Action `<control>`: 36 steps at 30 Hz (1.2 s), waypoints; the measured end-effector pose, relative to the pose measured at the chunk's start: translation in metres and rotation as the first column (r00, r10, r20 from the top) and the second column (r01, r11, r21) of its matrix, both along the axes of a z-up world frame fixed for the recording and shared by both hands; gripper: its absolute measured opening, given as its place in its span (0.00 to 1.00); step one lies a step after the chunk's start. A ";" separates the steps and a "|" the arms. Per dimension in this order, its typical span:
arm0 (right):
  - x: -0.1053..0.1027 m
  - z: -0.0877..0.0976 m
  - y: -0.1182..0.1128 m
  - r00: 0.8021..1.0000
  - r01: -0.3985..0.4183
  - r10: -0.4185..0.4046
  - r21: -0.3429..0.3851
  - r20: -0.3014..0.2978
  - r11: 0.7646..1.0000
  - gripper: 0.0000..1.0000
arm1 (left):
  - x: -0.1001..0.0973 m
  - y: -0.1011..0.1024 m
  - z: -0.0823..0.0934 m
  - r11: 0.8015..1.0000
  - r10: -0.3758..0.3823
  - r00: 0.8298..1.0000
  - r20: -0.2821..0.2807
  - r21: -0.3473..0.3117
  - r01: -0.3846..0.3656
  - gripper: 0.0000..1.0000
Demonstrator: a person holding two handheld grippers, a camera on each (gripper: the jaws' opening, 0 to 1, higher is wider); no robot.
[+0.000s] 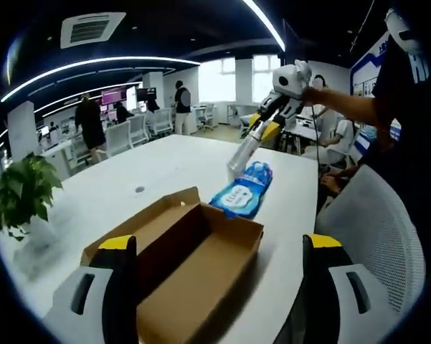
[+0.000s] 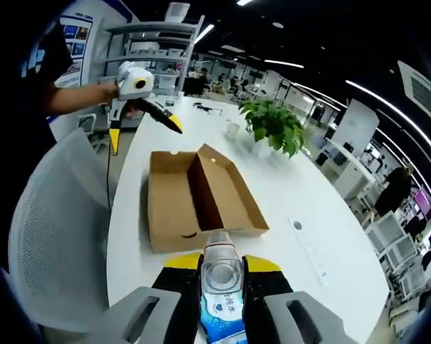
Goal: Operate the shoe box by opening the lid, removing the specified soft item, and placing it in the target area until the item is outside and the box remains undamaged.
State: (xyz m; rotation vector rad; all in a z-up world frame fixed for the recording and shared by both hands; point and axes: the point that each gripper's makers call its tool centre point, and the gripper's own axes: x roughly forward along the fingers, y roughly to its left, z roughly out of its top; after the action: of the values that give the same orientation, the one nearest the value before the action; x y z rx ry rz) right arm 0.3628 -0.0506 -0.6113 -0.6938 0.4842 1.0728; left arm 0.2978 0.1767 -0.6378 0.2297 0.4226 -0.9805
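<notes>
Right gripper (image 2: pixel 222 287) clamped on blue pack (image 2: pixel 222 304), label unreadable; left gripper (image 1: pixel 219 251) jaws apart

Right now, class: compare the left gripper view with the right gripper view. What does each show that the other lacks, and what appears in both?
Left gripper view alone: people standing far off in the office, and the whole blue packet hanging from the right gripper over the table.

Right gripper view alone: a shelving unit, and the packet's clear end seen close, clamped between the jaws.

Both: the open cardboard box, the potted plant, a mesh chair, and the left gripper.
</notes>
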 end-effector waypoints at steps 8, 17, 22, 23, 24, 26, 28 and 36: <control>0.021 -0.008 -0.009 0.999 -0.042 0.042 -0.094 -0.007 0.995 0.16 | 0.001 0.018 -0.002 0.997 0.078 0.997 0.009 0.001 -0.078 1.00; 0.047 -0.031 -0.018 0.995 -0.092 0.081 -0.212 -0.060 0.973 0.16 | -0.004 0.035 -0.007 0.990 0.137 0.990 0.015 0.022 -0.138 1.00; 0.061 -0.046 -0.023 0.991 -0.121 0.101 -0.283 -0.085 0.951 0.16 | -0.007 0.044 -0.008 0.986 0.167 0.986 0.019 0.023 -0.167 1.00; 0.065 -0.049 -0.023 0.991 -0.123 0.101 -0.290 -0.091 0.949 0.16 | -0.007 0.046 -0.008 0.984 0.176 0.984 0.022 0.024 -0.177 1.00; 0.067 -0.052 -0.024 0.990 -0.126 0.100 -0.297 -0.102 0.946 0.16 | -0.007 0.048 -0.008 0.983 0.184 0.983 0.024 0.025 -0.184 1.00; 0.074 -0.059 -0.026 0.989 -0.130 0.098 -0.320 -0.114 0.938 0.17 | -0.009 0.051 -0.011 0.980 0.196 0.980 0.022 0.024 -0.196 1.00; 0.080 -0.067 -0.029 0.986 -0.141 0.101 -0.346 -0.130 0.927 0.17 | -0.011 0.054 -0.015 0.978 0.208 0.978 0.014 0.024 -0.208 1.00; 0.093 -0.100 -0.035 0.976 -0.177 0.102 -0.428 -0.192 0.886 0.17 | -0.019 0.062 -0.023 0.968 0.248 0.969 0.004 0.028 -0.248 1.00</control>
State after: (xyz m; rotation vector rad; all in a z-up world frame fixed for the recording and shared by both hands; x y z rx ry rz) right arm 0.4554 -0.0854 -0.7108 -1.0606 0.8492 1.1731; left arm 0.2784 0.2391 -0.6606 0.1977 0.4531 -0.7288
